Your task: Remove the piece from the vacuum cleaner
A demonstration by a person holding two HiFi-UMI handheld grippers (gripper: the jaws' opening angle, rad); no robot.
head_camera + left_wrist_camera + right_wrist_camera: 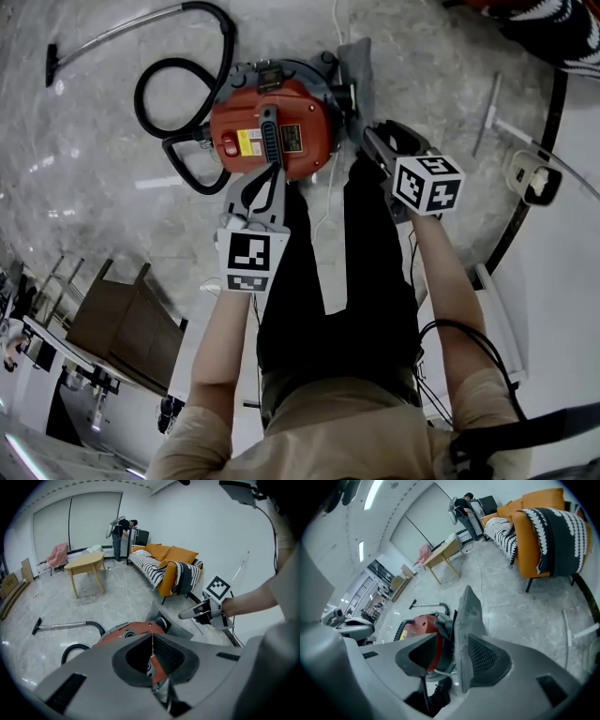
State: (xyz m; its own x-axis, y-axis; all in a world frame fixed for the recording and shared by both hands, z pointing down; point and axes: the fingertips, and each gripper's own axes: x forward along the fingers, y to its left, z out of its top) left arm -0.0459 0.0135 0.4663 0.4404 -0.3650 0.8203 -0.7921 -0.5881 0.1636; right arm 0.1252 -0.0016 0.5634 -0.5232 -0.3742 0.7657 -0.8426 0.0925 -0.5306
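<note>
Over marble floor (525, 616), right claw (452, 641) gapes around grey filter panel (468, 616); left claw (152, 635) clenched.

The head camera is looking steeply down from above the person, covering the vacuum (272, 127) and floor (94, 112) from farther off. The camera on the left gripper (152, 641) is looking along its jaws from close above the vacuum, facing the sofa (176, 557) and table (86, 562). The camera on the right gripper (452, 641) is sitting close beside the vacuum, facing that same sofa and table. All three views are sharing the vacuum.
</note>
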